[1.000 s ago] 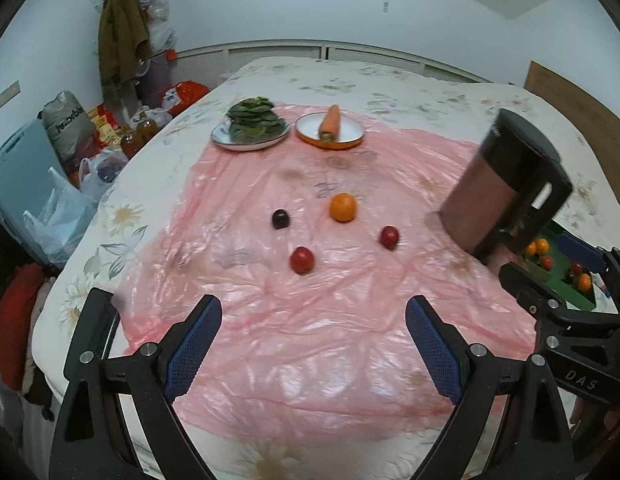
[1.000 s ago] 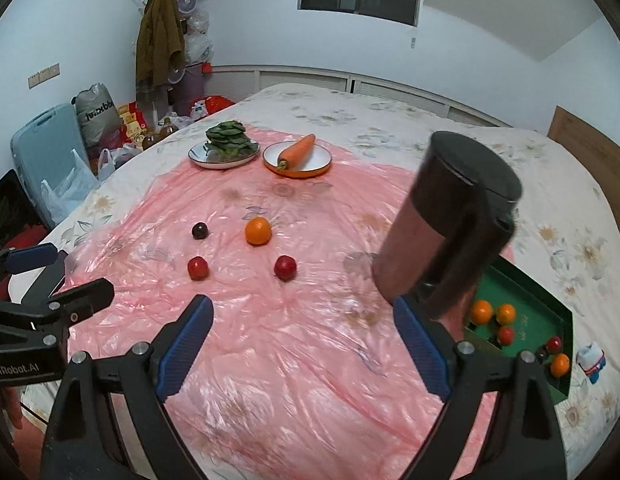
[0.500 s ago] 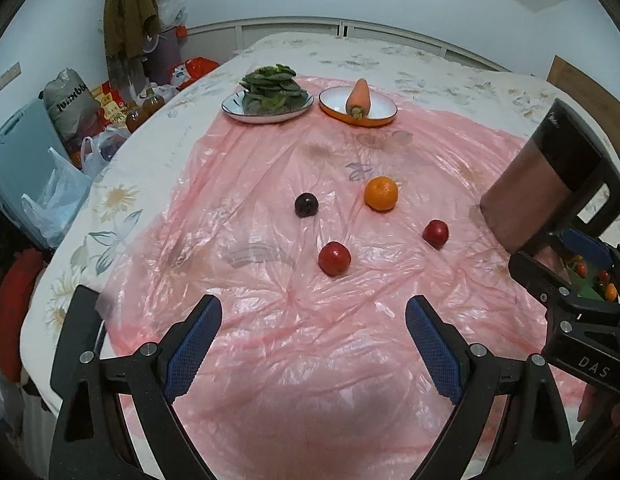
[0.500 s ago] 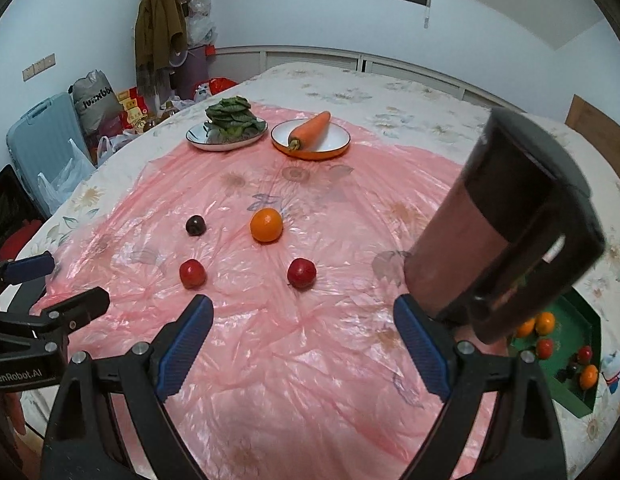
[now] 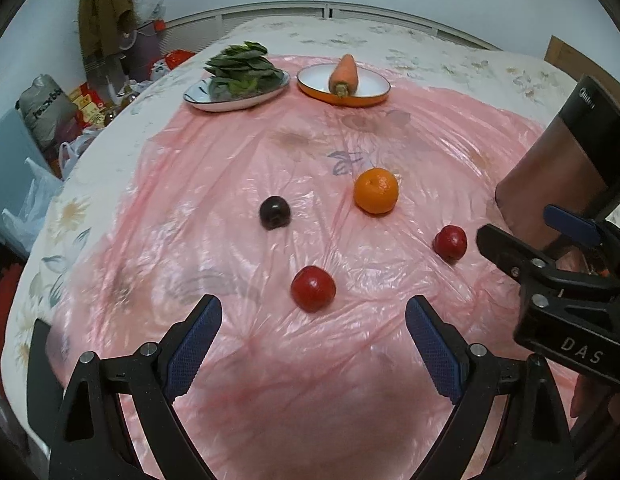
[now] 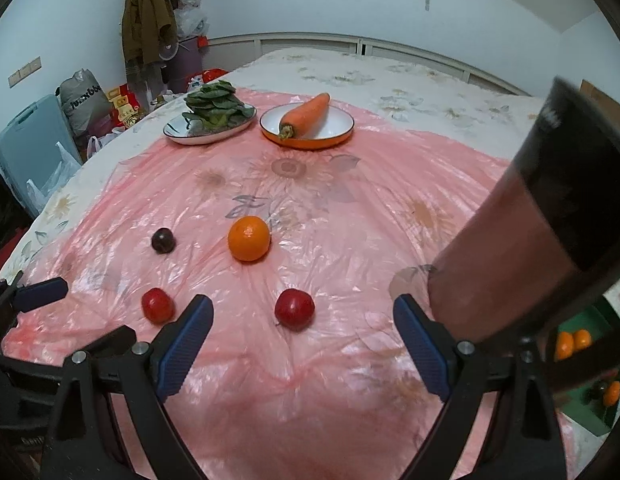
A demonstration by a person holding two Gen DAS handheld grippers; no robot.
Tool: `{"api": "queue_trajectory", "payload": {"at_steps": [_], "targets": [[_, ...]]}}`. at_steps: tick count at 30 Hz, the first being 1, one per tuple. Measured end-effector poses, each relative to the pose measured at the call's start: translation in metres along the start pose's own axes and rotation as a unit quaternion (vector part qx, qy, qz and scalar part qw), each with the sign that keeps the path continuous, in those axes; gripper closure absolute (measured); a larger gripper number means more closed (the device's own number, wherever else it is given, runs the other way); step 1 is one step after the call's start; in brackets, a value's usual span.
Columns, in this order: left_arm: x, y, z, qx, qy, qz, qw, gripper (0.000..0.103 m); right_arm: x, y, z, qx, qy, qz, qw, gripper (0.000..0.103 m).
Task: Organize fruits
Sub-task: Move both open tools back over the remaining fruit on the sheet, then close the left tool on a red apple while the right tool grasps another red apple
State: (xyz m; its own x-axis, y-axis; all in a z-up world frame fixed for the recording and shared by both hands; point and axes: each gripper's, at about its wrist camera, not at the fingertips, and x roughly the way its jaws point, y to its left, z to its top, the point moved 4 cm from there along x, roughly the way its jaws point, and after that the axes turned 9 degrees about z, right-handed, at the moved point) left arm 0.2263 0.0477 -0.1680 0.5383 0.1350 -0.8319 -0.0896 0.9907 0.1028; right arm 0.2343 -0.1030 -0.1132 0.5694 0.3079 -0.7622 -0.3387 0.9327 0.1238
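Wide-spread fingers on both grippers hold nothing: the left gripper point(image 5: 313, 354) has closed in over the last second on the near red fruit point(image 5: 313, 288), which now lies just ahead of its gap, and the right gripper point(image 6: 303, 350) likewise on the other red fruit point(image 6: 294, 309). Beyond these, the orange point(image 5: 376, 191) and dark plum point(image 5: 274, 212) lie loose on the pink sheet point(image 5: 238, 360). Sorting appears barely begun, with a first pick likely imminent.

White letters "DAS" are printed on the black body of the right tool point(image 5: 550, 236) at the right edge of the left wrist view. A small pale brand mark sits on the dark container point(image 5: 582, 140) beside it, too small to read. Lettering on the grey bag point(image 6: 84, 98) at far left appears mirrored and illegible.
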Motion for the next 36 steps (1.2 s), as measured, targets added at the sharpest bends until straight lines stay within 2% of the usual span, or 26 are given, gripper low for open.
{"api": "queue_trajectory", "payload": {"at_steps": [12,19,23,26,27,29,30,31,36], "targets": [[0.043,-0.013,0.002,0.015,0.009,-0.009,0.9998,0.019,0.051,-0.005,-0.005,0.014,0.019,0.031,0.999,0.000],[0.058,-0.016,-0.002,0.024,0.017,-0.016,0.9994,0.035,0.067,-0.007,-0.010,0.020,0.032,0.043,0.998,0.000],[0.064,-0.017,-0.002,0.021,0.024,-0.021,0.9993,0.039,0.073,-0.010,-0.014,0.028,0.037,0.043,0.998,0.000],[0.069,-0.017,-0.003,0.020,0.032,-0.025,0.9990,0.051,0.078,-0.013,-0.017,0.038,0.043,0.046,0.997,0.000],[0.070,-0.017,-0.003,0.021,0.036,-0.025,0.9988,0.058,0.080,-0.013,-0.018,0.040,0.046,0.048,0.997,0.000],[0.072,-0.017,-0.004,0.023,0.037,-0.021,0.9988,0.068,0.081,-0.014,-0.019,0.041,0.049,0.046,0.997,0.021],[0.073,-0.017,-0.004,0.025,0.036,-0.019,0.9989,0.073,0.082,-0.015,-0.020,0.041,0.050,0.046,0.997,0.043],[0.073,-0.017,-0.004,0.026,0.037,-0.019,0.9988,0.073,0.083,-0.015,-0.021,0.041,0.052,0.047,0.997,0.058],[0.070,-0.013,-0.003,0.012,0.038,-0.025,0.9989,0.073,0.079,-0.015,-0.022,0.039,0.053,0.050,0.997,0.058]]}}
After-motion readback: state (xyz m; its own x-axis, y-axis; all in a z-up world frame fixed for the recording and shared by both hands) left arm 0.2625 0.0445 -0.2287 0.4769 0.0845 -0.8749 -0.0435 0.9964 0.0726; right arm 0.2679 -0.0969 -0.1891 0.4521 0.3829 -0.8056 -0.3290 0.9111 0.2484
